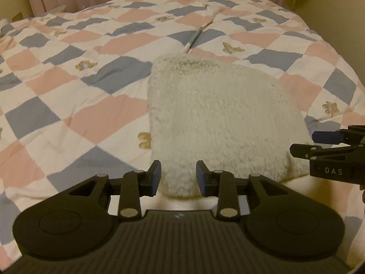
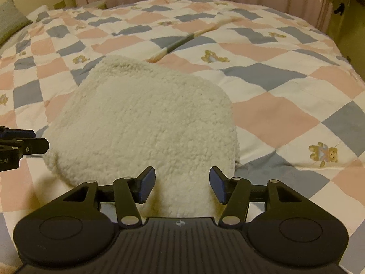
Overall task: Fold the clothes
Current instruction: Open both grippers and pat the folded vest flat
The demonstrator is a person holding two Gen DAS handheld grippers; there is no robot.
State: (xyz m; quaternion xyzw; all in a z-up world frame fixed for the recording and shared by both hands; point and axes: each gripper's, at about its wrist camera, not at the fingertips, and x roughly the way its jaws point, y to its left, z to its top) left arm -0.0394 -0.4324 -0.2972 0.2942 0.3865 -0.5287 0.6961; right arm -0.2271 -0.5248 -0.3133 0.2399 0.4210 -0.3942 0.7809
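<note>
Both my grippers, left (image 1: 178, 175) and right (image 2: 182, 183), hang parted and empty at the near edge of the folded fleece garment (image 1: 219, 118) on the bed (image 1: 68, 73), its bulk running ahead toward the far edge.

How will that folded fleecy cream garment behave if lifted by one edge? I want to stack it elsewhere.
The fleecy cream garment looks thick and soft, so it would probably sag and unfold rather than hold its shape. Its nubby pile should grip well. It is puffy, so likely light for its bulk.
</note>
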